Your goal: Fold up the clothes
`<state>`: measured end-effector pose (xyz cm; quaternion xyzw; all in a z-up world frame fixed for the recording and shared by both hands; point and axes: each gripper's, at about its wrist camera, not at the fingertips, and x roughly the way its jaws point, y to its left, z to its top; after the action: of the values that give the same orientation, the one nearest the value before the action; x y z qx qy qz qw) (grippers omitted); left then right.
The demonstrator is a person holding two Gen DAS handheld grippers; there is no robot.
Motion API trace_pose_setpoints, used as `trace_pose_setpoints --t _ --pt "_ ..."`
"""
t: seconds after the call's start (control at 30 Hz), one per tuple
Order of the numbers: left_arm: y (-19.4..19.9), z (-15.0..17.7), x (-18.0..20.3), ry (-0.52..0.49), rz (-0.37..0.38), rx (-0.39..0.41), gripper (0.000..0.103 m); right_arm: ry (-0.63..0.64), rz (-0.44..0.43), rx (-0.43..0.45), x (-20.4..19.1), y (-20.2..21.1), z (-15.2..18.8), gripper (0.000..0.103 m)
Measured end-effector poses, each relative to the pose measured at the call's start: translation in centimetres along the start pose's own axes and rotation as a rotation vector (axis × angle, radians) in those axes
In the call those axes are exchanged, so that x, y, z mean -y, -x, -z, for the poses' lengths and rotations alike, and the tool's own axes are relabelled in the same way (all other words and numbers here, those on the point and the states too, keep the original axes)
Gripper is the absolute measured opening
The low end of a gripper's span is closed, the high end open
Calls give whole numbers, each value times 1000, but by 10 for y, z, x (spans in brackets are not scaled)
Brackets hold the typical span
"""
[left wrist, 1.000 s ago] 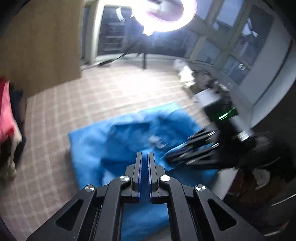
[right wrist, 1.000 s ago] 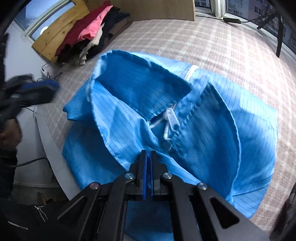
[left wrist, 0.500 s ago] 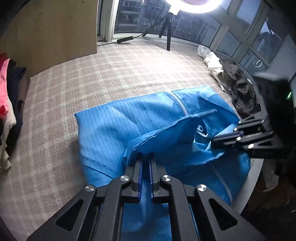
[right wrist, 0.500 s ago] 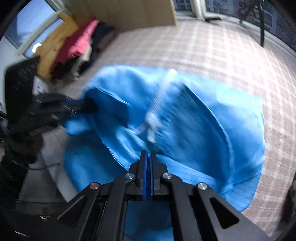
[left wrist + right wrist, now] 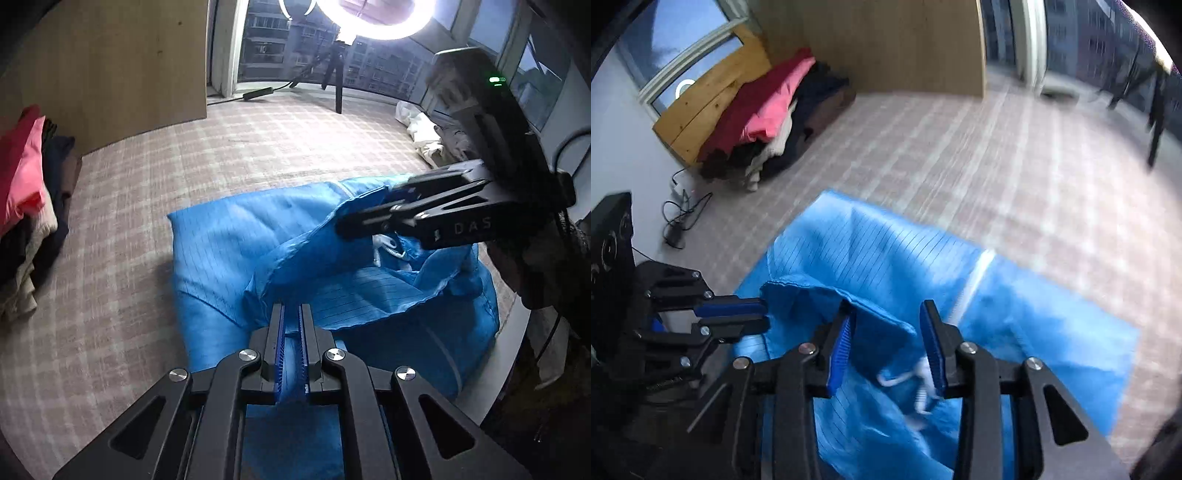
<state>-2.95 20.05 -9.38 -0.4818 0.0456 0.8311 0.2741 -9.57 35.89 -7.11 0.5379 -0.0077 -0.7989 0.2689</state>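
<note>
Right now the blue zip-up garment [image 5: 236, 254] is lying rumpled on the checked bedcover [image 5: 122, 229]. The left gripper [image 5: 291, 325] is easing its narrow jaws apart, fabric between them. The right gripper [image 5: 888, 328] (lettered "DAS" on its side) is spreading wide, fabric loose between its pads [image 5: 839, 345].

The near hem of the blue garment [image 5: 295, 229] is disappearing under the left claw [image 5: 291, 317] and off the picture's bottom edge. In the right wrist view, motion blur is smearing the white zipper [image 5: 923, 384] between the opening jaws of the right claw [image 5: 888, 325], so whether the pads are touching cloth cannot be told. The clothes pile [image 5: 26, 206] is being cut off at the left edge.
</note>
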Motion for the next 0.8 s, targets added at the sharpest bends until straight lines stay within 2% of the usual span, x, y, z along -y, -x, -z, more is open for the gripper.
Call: trace_pose_setpoints --t 0.03,0.13,0.27,0.3,0.4,0.43,0.53,0.6,0.63,0.67,0.7,0.8 --pt "-2 0 -2 12 -13 -4 7 -5 -24 -12 1 -5 -1 34" --pt "-3 -2 -2 29 -44 -2 7 66 20 -1 -6 -1 3 36" --pt "-1 -2 1 44 -95 3 18 119 2 5 -9 -1 10 37" --pt "1 -1 1 50 -109 9 19 116 -15 4 -8 -3 11 34" --pt "2 -2 0 63 -158 17 27 120 -39 8 -10 -5 13 6" --pt "0 -2 -1 67 -173 9 26 128 -51 16 -11 -3 14 6" --pt "-3 -3 0 66 -153 5 26 144 -76 14 -15 0 15 6" --pt "-8 -4 3 32 -116 -6 21 152 -99 9 -16 2 16 5" --pt "-11 -4 5 15 -98 -12 6 151 -118 1 -16 4 16 4" --pt "-13 -5 6 -2 -79 -17 1 151 -137 -8 -16 5 16 3" --pt "-16 -5 7 -19 -60 -23 0 151 -157 -17 -17 7 16 3" --pt "-2 -1 4 -27 60 -44 0 165 -216 -51 -17 18 16 3"
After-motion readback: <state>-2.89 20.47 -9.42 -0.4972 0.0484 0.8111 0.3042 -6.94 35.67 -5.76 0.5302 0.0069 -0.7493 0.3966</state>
